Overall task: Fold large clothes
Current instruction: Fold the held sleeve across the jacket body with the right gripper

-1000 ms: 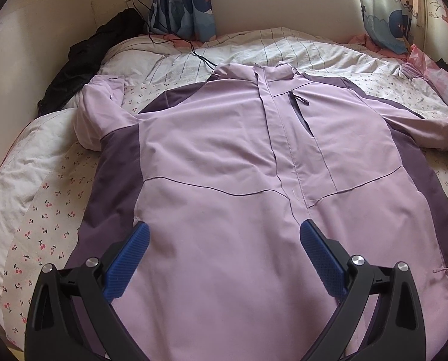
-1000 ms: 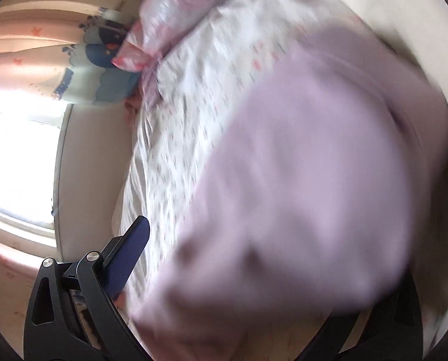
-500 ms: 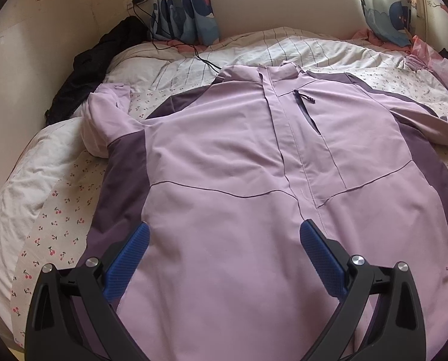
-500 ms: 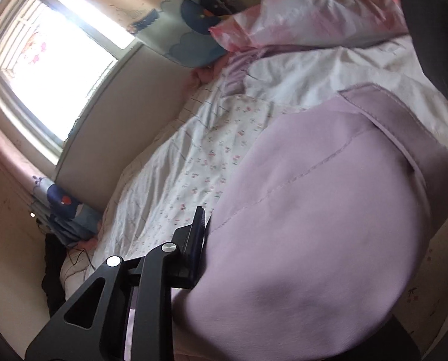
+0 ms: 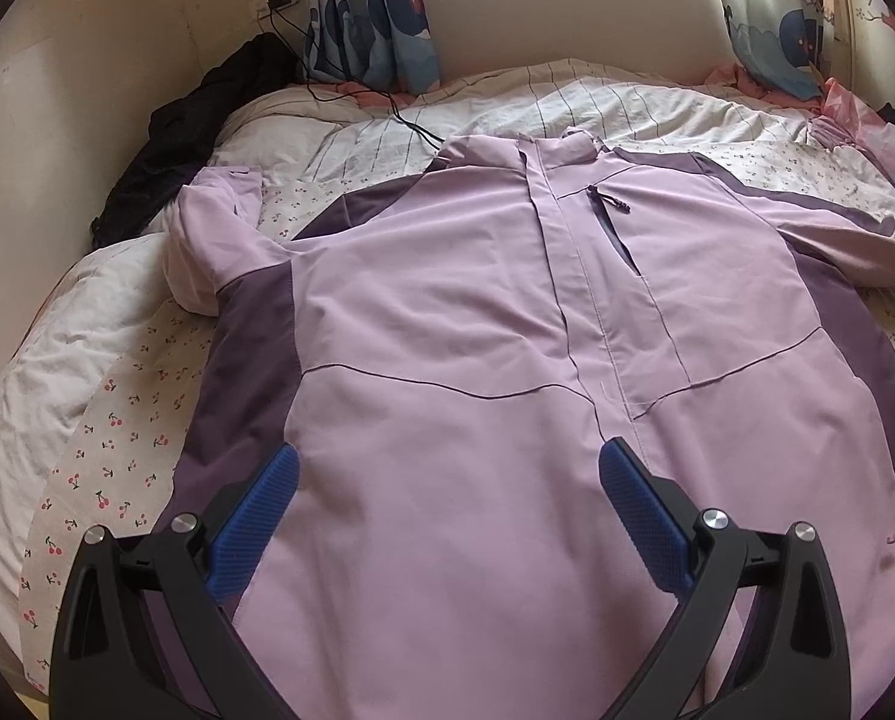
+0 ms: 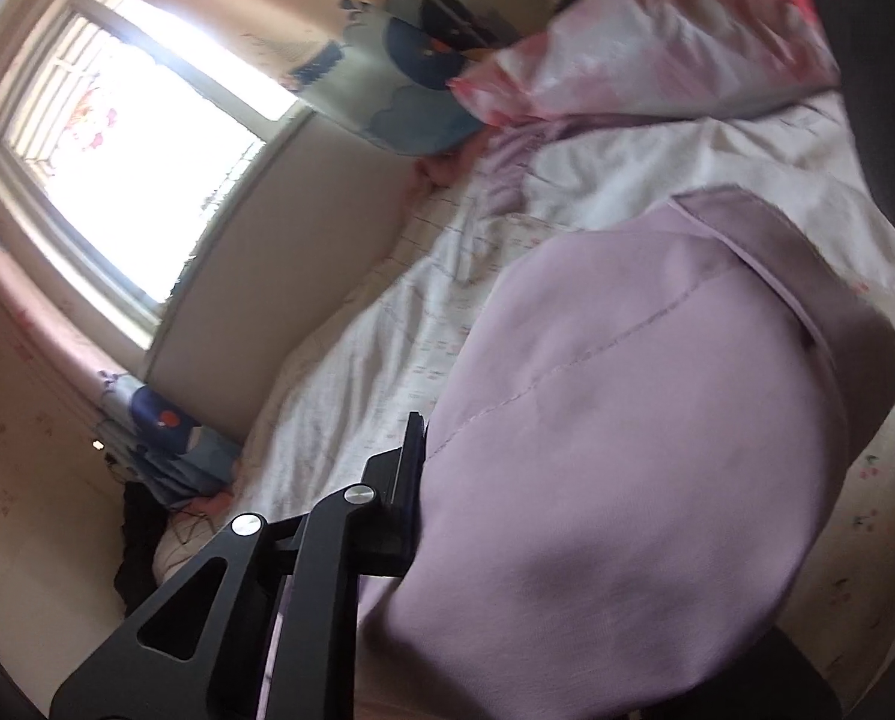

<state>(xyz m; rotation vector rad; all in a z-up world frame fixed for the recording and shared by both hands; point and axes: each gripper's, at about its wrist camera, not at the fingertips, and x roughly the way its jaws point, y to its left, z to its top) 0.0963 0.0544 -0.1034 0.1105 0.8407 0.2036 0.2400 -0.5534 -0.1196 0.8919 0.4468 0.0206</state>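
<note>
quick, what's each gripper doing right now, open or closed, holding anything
Left gripper: open, holding nothing, above the lilac jacket.
Right gripper: jaws have just closed, shut on the jacket's sleeve.

A home bedroom: a quilted bed [image 5: 117, 312], cartoon curtains [image 5: 369, 6], and a window [image 6: 117, 138].

Daylight glares through the window [image 6: 105, 138]; right view blurred, edges fisheye-warped
</note>
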